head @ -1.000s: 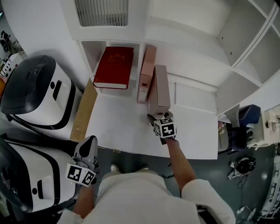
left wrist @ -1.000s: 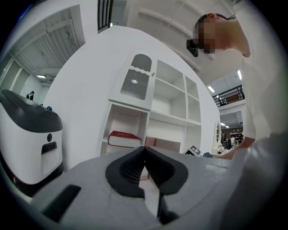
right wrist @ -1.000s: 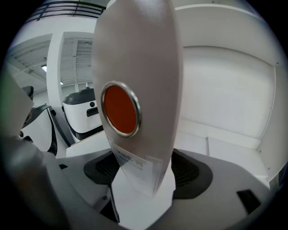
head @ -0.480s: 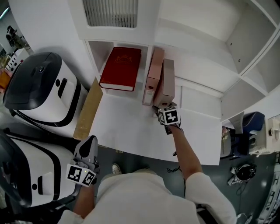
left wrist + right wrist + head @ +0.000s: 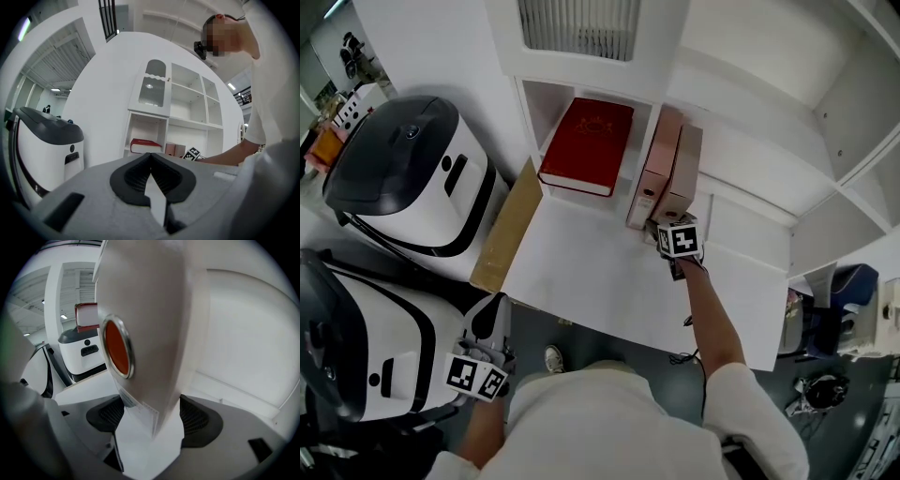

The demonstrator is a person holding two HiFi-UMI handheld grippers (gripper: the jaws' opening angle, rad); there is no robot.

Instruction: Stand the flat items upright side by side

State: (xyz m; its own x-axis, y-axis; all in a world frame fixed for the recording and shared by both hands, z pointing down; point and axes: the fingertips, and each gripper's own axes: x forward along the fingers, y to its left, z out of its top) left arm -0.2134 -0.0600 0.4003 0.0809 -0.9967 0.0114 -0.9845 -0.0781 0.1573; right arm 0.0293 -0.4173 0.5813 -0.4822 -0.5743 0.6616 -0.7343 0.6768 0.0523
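So the right gripper (image 5: pixel 666 225) is still clamped on the beige binder (image 5: pixel 686 169), now shoved in beside the pink binder (image 5: pixel 658 178), both upright. That leaves the red book (image 5: pixel 586 145) lying flat; left gripper (image 5: pixel 150 173) is closed, empty.

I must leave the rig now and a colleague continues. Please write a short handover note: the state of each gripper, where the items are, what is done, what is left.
Left gripper: shut, empty, low beside the person, away from the desk.
Right gripper: shut on the right binder, low on its spine.
Items: the right binder stands upright beside the left binder at the back of the white desk. The red book lies flat in the shelf compartment to their left.
Done: both binders upright, side by side.
Left: release the right binder and check that it stands; probably stand the red book up too.
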